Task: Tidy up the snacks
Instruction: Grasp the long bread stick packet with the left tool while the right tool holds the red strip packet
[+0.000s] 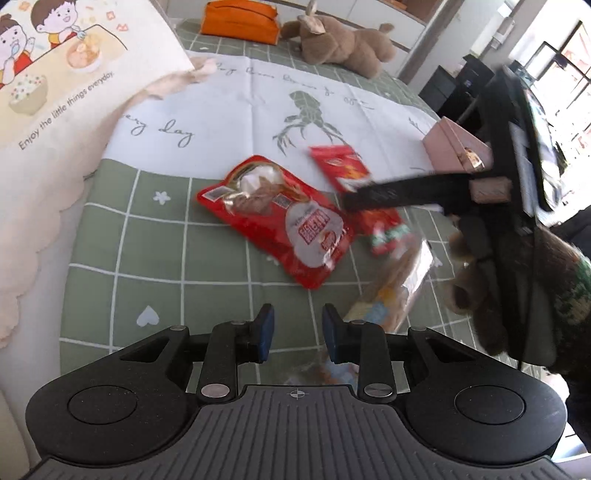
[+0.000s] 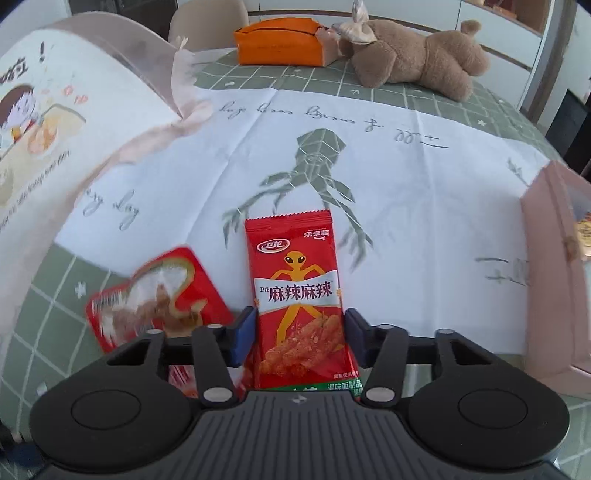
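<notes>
Straddling the red spicy-strip packet [image 2: 301,295], the right gripper [image 2: 300,334] has its pads at the packet's side edges, seemingly pinching it near the middle of the table [image 2: 424,147]; the left gripper [image 1: 297,334] hangs parted and empty. Packet looks light, limp, slick foil: best pinched across its width. Cloth-covered table, larger red pouch [image 1: 275,221] just beside, pink box [image 2: 554,266] at the right edge.

Setting: a home, probably a dining area. The surface [image 2: 110,288] wears a green grid-pattern cloth with a white printed runner [image 2: 406,155]. A brown plush toy [image 2: 417,55] and an orange tissue box [image 2: 277,44] lie at the far edge. A chair back [image 2: 208,22] stands behind; white cabinets [image 1: 388,14] line the wall. Bright windows [image 1: 569,70] at right, blurred.
</notes>
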Motion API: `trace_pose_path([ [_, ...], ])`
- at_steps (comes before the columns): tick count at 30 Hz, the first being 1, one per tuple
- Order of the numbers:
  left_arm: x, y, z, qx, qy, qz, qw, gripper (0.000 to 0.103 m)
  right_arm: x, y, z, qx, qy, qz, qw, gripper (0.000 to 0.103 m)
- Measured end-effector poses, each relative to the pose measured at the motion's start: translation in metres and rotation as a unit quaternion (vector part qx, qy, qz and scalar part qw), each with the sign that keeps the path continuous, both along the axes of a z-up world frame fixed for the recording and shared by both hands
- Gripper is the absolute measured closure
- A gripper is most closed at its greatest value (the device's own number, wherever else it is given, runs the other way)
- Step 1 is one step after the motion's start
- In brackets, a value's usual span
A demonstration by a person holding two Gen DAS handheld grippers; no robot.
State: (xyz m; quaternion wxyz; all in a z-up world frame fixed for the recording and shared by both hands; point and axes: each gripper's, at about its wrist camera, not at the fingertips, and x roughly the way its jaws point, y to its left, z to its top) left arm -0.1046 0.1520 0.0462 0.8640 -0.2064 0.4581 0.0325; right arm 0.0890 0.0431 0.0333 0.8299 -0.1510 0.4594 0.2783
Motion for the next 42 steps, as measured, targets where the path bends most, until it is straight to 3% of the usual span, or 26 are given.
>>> trace_pose_path([
  [4, 0.001, -0.006, 0.001, -0.002, -0.013, -0.033, 0.9994, 0.071, -0.007, -0.043, 0.0, -0.008, 0.003, -0.041, 0.999, 0.054],
  [6, 0.004, -0.017, 0.004, 0.006, -0.023, -0.076, 0.9968, 0.071, -0.018, -0.064, 0.001, -0.017, -0.002, -0.056, 0.998, 0.054],
  [9, 0.011, -0.042, 0.007, 0.022, -0.031, -0.145, 0.9887, 0.071, -0.038, -0.091, -0.001, -0.036, -0.022, -0.06, 0.997, 0.054],
  [13, 0.016, -0.077, 0.005, 0.069, -0.03, -0.213, 0.9743, 0.069, -0.055, -0.121, -0.001, -0.032, -0.016, -0.085, 0.996, 0.054],
  [20, 0.028, -0.103, -0.001, 0.089, -0.03, -0.241, 0.9659, 0.07, -0.072, -0.142, 0.003, -0.04, -0.02, -0.08, 0.996, 0.054],
  [26, 0.028, -0.121, 0.0, 0.094, -0.026, -0.311, 0.9453, 0.071, -0.065, -0.161, 0.001, -0.026, 0.0, -0.104, 0.994, 0.053],
  [29, 0.025, -0.128, 0.001, 0.106, -0.026, -0.324, 0.9398, 0.07, -0.061, -0.166, -0.001, -0.02, 0.004, -0.112, 0.993, 0.051],
  [31, 0.027, -0.128, 0.0, 0.108, -0.024, -0.32, 0.9409, 0.067, -0.061, -0.165, 0.001, -0.018, 0.003, -0.11, 0.994, 0.051],
  [34, 0.03, -0.121, -0.001, 0.116, -0.023, -0.29, 0.9497, 0.066, -0.066, -0.163, 0.009, -0.019, -0.003, -0.098, 0.995, 0.051],
  [38, 0.04, -0.105, -0.008, 0.16, -0.003, -0.23, 0.9601, 0.071, -0.081, -0.17, 0.028, -0.008, -0.006, -0.07, 0.997, 0.051],
  [42, 0.049, -0.086, -0.016, 0.134, 0.016, -0.19, 0.9725, 0.071, -0.092, -0.185, 0.036, -0.001, 0.015, -0.067, 0.998, 0.05],
])
